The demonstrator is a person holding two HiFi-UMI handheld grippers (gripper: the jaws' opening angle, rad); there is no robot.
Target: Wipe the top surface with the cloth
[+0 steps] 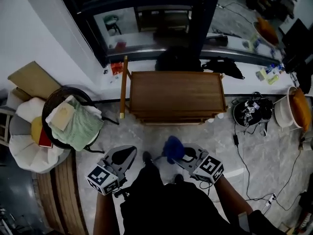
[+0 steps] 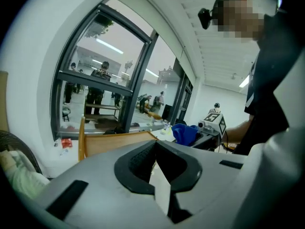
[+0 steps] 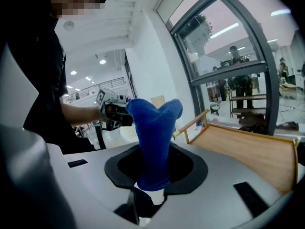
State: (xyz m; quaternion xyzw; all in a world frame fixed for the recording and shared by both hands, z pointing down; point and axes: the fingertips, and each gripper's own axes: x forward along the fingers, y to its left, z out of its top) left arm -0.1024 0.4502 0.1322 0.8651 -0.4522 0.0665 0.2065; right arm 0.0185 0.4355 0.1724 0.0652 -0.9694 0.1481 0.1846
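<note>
One closed, empty left claw [image 2: 155,144], right claw [image 3: 153,168] tight on cloth [image 3: 155,123], before table [image 1: 176,89] edge.

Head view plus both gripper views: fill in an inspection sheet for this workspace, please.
Surface: table top, bare wood, nothing on it.
Job's things: blue cloth, bunched, not yet on the table.
Clutter: basket of fabric left of the table; black bag on the ledge behind it.
Grippers: right gripper shut on the cloth; left gripper shut, empty; both short of the table.
Cables: black cables trail over the floor at right.
Surroundings: marble floor; glazed wall behind the table.
</note>
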